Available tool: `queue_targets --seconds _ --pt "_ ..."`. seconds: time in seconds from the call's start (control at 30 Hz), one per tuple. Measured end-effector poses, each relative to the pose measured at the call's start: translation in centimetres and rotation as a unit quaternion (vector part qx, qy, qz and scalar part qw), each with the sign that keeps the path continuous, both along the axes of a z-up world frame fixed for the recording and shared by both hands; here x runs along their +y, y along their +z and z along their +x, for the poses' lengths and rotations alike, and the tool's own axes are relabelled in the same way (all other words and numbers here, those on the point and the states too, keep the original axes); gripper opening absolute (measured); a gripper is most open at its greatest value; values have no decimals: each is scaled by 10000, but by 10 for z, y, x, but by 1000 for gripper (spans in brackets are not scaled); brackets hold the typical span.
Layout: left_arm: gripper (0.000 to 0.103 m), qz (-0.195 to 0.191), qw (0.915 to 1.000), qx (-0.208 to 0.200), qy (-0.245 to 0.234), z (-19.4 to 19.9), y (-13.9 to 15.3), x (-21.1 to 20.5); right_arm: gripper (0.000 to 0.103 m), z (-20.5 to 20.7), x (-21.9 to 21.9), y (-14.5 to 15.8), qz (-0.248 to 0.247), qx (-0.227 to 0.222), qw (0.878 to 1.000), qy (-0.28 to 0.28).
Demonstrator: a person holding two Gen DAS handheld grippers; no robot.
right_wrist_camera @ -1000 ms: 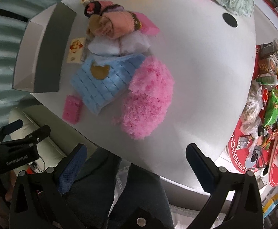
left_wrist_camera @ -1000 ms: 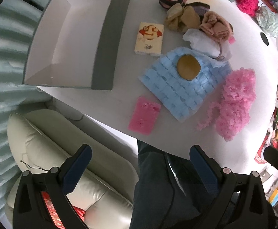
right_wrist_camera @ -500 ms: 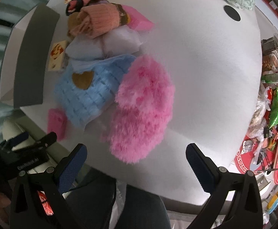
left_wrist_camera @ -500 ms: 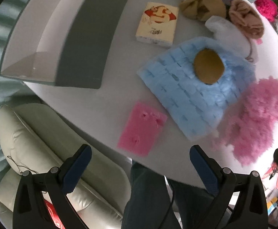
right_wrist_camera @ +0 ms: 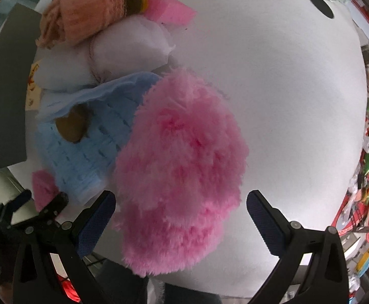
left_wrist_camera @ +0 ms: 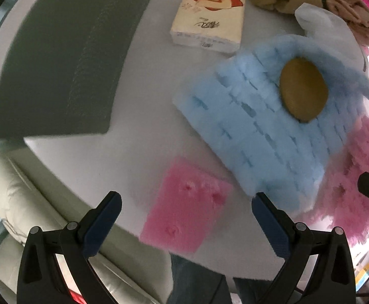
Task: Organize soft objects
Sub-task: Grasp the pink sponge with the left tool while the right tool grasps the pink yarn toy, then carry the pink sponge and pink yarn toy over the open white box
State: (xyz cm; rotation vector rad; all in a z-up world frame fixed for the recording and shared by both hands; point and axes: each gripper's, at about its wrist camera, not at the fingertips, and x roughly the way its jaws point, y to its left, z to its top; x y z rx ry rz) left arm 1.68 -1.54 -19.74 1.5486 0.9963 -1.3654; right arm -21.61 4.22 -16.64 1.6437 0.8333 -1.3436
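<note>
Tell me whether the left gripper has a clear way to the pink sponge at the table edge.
Probably yes. The left gripper is open, with the pink sponge lying flat between its fingers and nothing on top of it. The blue cloth lies close beside its right corner.

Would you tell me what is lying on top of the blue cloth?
A brown oval pad rests on the blue cloth; a white pouch overlaps its far edge. Anything beneath is hidden.

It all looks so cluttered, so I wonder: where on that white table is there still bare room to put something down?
The widest bare stretch of the table lies right of the pink fluff. A smaller strip runs between the grey box and the blue cloth. It is crowded where fluff, cloth, white pouch and pink sponge bunch together.
</note>
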Motion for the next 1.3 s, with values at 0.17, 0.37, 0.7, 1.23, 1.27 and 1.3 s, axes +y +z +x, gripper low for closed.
queue_targets --seconds 0.17,0.37,0.7,1.23,1.27,1.3 --pt "103 67 9994 176 -304 -1 -7 -7 103 3 -7 -6 45 35 9999 108" --pt "103 -10 9959 264 -864 18 -13 -3 103 10 1 -5 -7 114 9998 178" --pt "103 359 9921 66 -1197 4 -19 -6 55 4 18 -11 203 -95 9997 61" --pt "50 262 9922 328 -1173 -34 -3 -22 53 -1 54 11 104 -115 9996 224" --pt "50 244 9921 360 -1179 -37 -2 -20 53 0 53 12 99 -116 9996 219" --pt "50 252 9916 440 -1187 -32 1 -11 53 -2 56 14 89 -121 9997 208"
